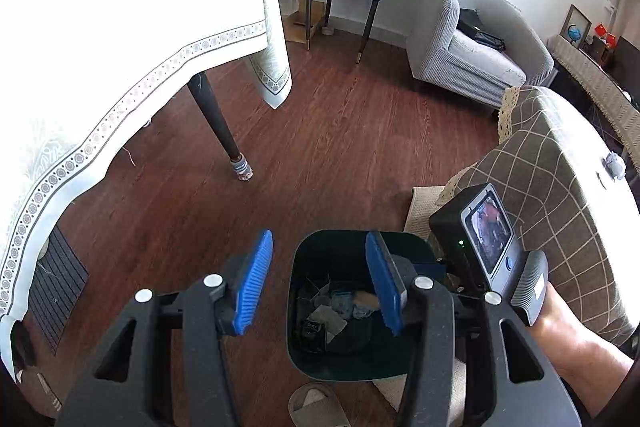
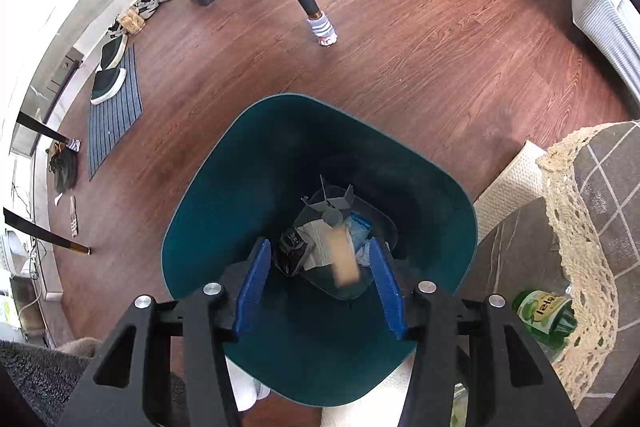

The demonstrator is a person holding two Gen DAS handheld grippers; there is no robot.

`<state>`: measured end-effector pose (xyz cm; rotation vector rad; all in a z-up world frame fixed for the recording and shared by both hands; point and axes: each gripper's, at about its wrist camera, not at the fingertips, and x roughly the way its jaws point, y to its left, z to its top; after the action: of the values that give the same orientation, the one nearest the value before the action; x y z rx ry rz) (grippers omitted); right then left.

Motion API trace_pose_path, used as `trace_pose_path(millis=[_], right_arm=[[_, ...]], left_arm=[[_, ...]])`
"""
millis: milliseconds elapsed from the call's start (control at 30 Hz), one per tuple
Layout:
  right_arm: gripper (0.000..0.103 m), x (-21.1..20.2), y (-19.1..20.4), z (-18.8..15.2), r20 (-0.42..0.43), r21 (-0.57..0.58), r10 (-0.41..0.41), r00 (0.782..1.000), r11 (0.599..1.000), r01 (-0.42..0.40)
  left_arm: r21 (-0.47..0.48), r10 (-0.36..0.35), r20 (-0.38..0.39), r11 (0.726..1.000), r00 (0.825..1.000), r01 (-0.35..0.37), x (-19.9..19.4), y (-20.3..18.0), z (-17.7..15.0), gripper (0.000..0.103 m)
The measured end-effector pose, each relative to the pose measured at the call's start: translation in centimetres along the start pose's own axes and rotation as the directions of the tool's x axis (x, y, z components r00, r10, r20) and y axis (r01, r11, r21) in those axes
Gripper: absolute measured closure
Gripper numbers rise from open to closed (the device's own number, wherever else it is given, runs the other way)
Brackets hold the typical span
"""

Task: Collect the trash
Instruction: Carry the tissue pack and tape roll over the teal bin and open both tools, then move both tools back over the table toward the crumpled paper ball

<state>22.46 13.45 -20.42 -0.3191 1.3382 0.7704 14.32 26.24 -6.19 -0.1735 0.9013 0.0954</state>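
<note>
Right wrist view: the right gripper [image 2: 320, 287] is held over the bin [image 2: 224, 167] at lower centre, jaws spread and empty, so a blurred tan scrap [image 2: 344, 259] is seen between them above the trash inside, apparently dropping. The left gripper [image 1: 318, 283], jaws also apart and empty, is held beside it.

My left gripper [image 1: 320, 283] hangs with its blue pads spread wide and nothing between them, above the dark green bin [image 1: 352, 307]. Crumpled trash [image 1: 340, 311] lies in the bin's bottom. My right gripper [image 1: 492, 247] sits just right of the bin.
</note>
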Motion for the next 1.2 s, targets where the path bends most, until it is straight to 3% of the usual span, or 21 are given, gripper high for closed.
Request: trace_pose_path(millis=[333, 733, 1033, 1200], right_arm=[[0.051, -2.9, 0.4, -0.8, 0.042, -0.042, 0.020, 0.999, 0.999, -0.018], [0.051, -10.9, 2.3, -2.0, 0.167, -0.106, 0.058, 0.984, 0.994, -0.041], [0.051, -18.7, -0.4, -3.6, 0.333, -0.059, 0.051, 0.942, 0.998, -0.033], [0.051, -22.5, -2.9, -4.9, 0.406, -0.022, 0.045, 0.913, 0.999, -0.039]], left_arm=[[-0.017, -0.021, 0.120, 1.000, 0.993, 0.023, -3.8, -1.0, 2.0, 0.051], [-0.004, -0.016, 0.225, 1.000, 0.974, 0.017, -6.6, -3.2, 3.7, 0.049], [0.015, -0.052, 0.266, 0.999, 0.963, 0.050, -7.6, -6.1, 4.5, 0.049], [0.060, -0.077, 0.272, 0.996, 0.959, 0.063, -7.4, -9.4, 4.6, 0.044]])
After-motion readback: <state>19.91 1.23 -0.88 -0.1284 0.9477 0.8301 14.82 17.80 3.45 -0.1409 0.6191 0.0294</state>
